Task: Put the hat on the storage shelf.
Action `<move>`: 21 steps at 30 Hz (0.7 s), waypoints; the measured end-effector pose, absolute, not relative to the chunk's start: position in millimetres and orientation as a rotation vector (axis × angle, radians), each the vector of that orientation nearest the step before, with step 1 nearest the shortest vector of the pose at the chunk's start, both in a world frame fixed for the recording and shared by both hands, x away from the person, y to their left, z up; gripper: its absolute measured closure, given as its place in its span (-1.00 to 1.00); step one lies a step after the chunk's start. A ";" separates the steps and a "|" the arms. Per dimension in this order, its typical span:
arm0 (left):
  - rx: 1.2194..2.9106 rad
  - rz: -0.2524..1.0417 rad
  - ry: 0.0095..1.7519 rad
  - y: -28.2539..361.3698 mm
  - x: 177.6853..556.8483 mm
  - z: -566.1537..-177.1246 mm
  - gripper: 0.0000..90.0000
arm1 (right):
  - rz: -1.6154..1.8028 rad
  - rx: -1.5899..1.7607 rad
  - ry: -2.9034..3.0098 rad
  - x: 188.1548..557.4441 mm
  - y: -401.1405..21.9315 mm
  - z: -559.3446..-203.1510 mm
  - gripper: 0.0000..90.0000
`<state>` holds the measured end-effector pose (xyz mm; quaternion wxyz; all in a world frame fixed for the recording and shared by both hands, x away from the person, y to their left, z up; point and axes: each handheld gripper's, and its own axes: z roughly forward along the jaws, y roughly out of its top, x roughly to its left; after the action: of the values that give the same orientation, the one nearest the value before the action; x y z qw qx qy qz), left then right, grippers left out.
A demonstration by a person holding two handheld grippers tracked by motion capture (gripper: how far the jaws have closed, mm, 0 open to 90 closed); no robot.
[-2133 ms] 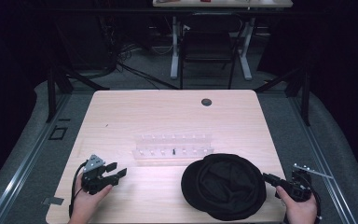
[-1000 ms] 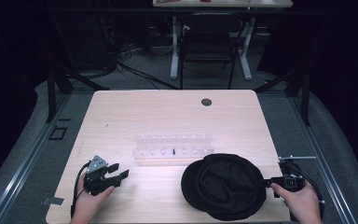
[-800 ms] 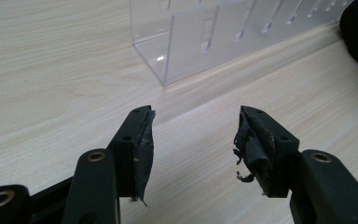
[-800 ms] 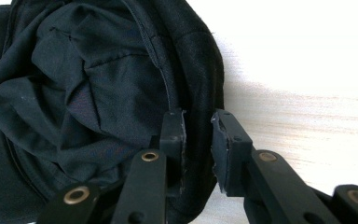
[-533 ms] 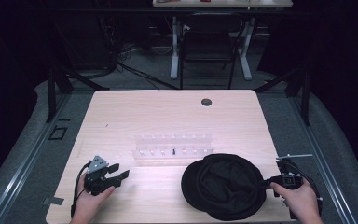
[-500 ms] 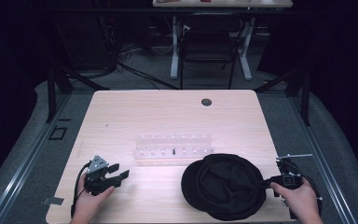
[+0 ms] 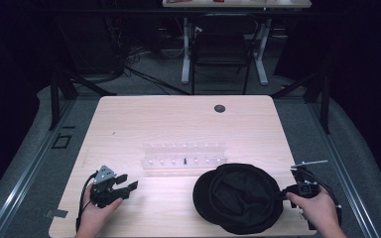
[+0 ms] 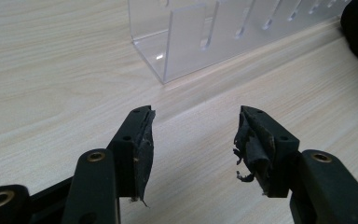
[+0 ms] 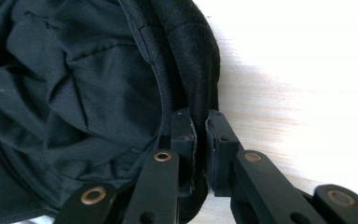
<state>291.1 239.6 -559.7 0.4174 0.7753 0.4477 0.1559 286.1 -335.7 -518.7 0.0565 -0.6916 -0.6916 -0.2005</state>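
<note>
Right gripper (image 9: 199,122): jaws just closing, pinching black cap (image 7: 240,197) rim. Thin bite; fabric may slip on lifting. Left gripper (image 8: 193,133): jaws wide, empty, over table (image 7: 178,124).

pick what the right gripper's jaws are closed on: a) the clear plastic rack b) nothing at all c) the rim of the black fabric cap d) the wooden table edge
c, in the right gripper view the right gripper has just been closing and its jaws pinch the rim of the black fabric cap.
</note>
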 end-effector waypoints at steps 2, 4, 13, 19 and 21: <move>1.939 0.394 1.124 239.5 291.2 -560.3 0.02 | -0.576 -2.099 -2.111 287.8 -332.2 -515.7 0.90; 1.939 0.394 1.123 239.5 291.2 -560.3 0.02 | -0.568 -2.095 -2.112 288.3 -330.1 -513.4 0.91; 1.943 0.392 1.122 239.1 290.9 -560.1 0.02 | -0.498 -2.069 -2.153 289.7 -326.6 -508.1 0.94; 1.944 0.395 1.121 238.8 291.2 -560.6 0.02 | -0.522 -2.061 -2.106 289.8 -326.9 -504.8 0.95; 1.946 0.395 1.120 238.8 291.2 -560.6 0.02 | -0.537 -2.058 -2.090 289.7 -328.2 -503.7 0.95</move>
<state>291.2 238.8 -560.6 0.4178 0.7755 0.4463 0.1576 289.7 -328.2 -503.7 0.0799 -0.6879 -0.6987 -0.1796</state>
